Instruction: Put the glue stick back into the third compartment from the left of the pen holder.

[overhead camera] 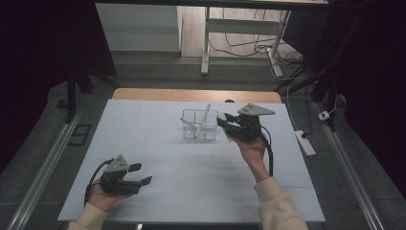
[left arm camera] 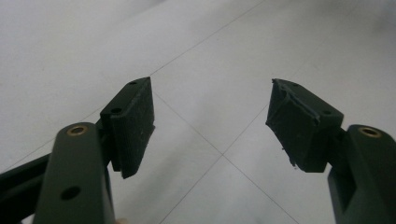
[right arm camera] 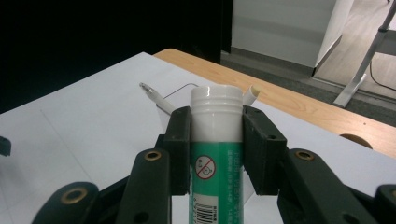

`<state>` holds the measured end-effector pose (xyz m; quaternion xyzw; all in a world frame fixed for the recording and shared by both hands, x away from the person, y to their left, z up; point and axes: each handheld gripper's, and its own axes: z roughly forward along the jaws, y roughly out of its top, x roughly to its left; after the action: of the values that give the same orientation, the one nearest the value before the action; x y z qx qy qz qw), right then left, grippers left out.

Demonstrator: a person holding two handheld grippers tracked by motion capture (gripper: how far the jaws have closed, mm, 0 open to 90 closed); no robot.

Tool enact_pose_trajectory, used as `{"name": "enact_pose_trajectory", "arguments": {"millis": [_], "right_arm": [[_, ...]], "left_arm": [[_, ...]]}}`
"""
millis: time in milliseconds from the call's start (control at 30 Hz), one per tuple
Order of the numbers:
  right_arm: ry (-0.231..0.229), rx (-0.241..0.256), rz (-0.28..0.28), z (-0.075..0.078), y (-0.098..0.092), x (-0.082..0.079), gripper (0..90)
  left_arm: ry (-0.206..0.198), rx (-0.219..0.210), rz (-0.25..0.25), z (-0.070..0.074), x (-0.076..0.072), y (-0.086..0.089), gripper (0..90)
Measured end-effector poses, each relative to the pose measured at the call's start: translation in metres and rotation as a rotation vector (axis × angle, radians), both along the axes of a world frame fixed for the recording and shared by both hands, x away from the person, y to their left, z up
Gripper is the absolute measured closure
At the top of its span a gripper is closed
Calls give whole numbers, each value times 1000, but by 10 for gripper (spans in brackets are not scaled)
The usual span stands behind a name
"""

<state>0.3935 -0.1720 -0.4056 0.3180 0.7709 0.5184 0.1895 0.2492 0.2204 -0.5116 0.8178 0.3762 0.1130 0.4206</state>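
Meanwhile the right hand-held gripper (right arm camera: 216, 154) clamps a glue stick (right arm camera: 216, 140) beside the clear container (overhead camera: 199, 124) (left hand-held gripper (left arm camera: 212, 123) gapes, near edge).

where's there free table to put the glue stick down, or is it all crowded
Plenty free. The table is bare between the left gripper and the clear box, and across its far left. It is crowded only round the box, where the right gripper holds the glue stick beside the two pens.
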Motion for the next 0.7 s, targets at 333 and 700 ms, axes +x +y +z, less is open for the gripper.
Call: {"name": "enact_pose_trajectory", "arguments": {"millis": [333,700], "right_arm": [[-3,12,-10,3,2,10,642],[-10,29,-11,6,11,19,642]], "left_arm": [[2,0,4,-1,0,1,322],[1,0,4,-1,1,2,322]]}}
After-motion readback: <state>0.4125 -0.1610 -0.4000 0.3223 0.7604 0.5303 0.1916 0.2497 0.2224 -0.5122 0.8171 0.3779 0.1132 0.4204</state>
